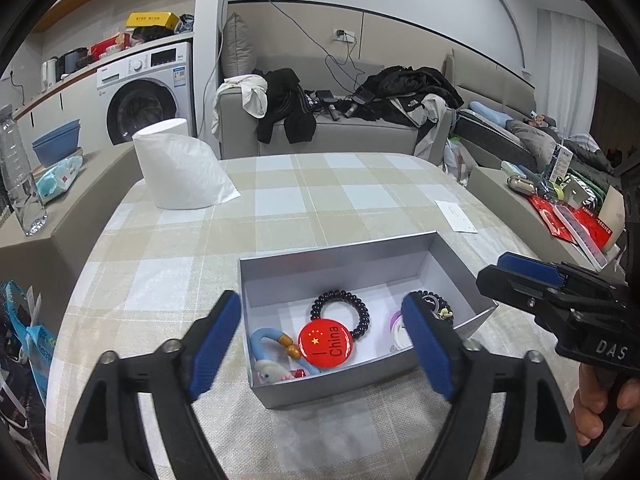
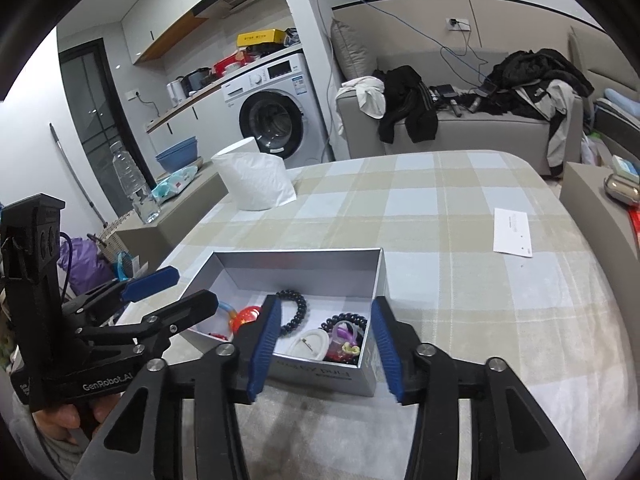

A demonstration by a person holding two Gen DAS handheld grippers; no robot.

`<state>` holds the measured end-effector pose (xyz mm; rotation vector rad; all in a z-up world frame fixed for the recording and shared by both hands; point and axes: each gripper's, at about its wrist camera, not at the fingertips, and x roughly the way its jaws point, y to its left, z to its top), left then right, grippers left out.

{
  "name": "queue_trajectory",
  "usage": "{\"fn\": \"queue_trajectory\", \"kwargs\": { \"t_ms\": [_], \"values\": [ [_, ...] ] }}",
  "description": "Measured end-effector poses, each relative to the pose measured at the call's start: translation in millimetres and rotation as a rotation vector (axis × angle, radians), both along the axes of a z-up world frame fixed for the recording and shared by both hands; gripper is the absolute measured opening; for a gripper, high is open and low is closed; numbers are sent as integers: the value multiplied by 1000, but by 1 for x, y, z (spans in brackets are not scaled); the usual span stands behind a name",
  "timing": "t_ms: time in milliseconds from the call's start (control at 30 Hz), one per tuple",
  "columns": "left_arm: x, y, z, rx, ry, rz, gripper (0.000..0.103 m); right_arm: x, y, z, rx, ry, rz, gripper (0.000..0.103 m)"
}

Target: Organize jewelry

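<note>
An open silver box sits on the checked tablecloth. Inside lie a red round "I China" badge, a dark bead bracelet, a blue keychain with a small figure, a white round badge and a second dark bracelet with small charms. My left gripper is open wide over the box's near left part, touching nothing. My right gripper stands open, its fingers on either side of the box's near right end, pads off everything.
A white tissue roll stands at the table's far left and a white paper slip lies at the far right. A water bottle is on a side ledge to the left. A sofa with clothes lies beyond the table.
</note>
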<state>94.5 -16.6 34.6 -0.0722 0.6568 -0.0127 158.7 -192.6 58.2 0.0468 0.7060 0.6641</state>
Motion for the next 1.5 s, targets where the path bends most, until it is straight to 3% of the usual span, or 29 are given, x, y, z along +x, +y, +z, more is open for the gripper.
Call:
{"fn": "queue_trajectory", "kwargs": {
  "t_ms": [100,233,333,700,1067,1500],
  "values": [
    [-7,2,4,3,-38,20,100,-6,-2,4,4,-21,5,72],
    [-19,5,9,13,-91,45,102,-17,-3,9,14,-44,18,94],
    [-26,6,11,33,-116,50,102,-26,-3,12,12,-72,27,103],
    [-37,27,-4,-10,-182,52,102,-51,-6,3,-20,-259,39,103],
    [-43,27,-13,-23,-212,71,102,-49,-13,-9,2,-294,25,103],
    [-47,26,-15,-9,-227,66,102,-65,-23,-3,54,-394,7,103]
  ]
}}
